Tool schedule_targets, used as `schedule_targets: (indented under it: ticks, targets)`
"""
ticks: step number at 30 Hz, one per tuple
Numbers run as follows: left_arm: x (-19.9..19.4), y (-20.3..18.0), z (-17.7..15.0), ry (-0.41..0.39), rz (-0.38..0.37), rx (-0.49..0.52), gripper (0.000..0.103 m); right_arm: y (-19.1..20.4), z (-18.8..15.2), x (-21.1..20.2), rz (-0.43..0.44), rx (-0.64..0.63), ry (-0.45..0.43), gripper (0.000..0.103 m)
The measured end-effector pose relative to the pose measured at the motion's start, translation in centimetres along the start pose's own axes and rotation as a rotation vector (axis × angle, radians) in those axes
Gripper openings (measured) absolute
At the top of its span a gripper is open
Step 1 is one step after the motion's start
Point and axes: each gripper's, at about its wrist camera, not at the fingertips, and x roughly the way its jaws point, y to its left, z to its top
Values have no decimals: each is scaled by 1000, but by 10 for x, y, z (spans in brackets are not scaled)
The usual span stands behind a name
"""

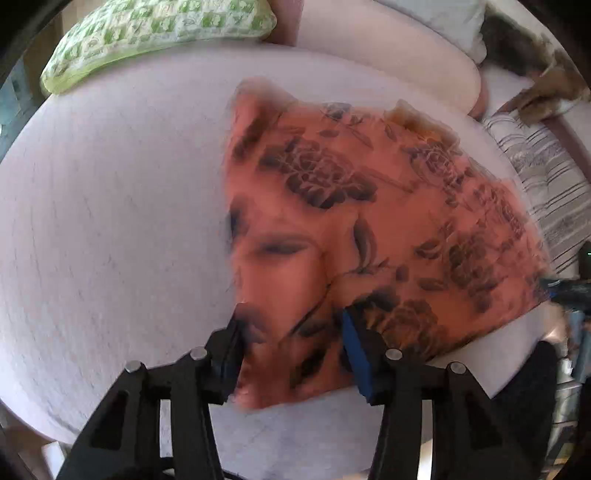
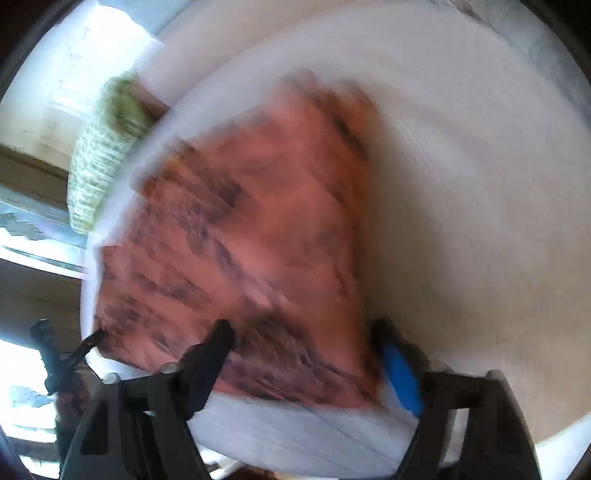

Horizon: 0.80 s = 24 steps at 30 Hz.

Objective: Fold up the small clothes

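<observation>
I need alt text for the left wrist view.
An orange cloth with dark flowers lies on a pale bed, its near edge between the open left claw. A green patterned pillow sits behind.

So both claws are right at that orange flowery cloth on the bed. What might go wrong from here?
1. The orange floral cloth is rumpled between the fingers of the left gripper, so a fold could trap that crease.
2. The right gripper view is badly blurred; a hasty grab may miss the edge.
3. The cloth lies near the edge of the bed, so a tug might pull it off.
</observation>
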Motion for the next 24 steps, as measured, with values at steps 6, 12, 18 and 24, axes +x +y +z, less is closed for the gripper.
schedule_targets:
  ticks: [6,12,18,24]
  targets:
    - [-44,1,44,-255,50,18,64,14,31,-60,-8,-36,-241,81]
    - [15,6,95,-191,6,-13,56,33,96,-6,-88,-98,-226,80]
    - [51,7,125,-113,38,-20,10,31,110,31,-144,-126,-114,14]
    - [12,5,129,-287,28,5,6,56,100,-17,-158,-214,-226,7]
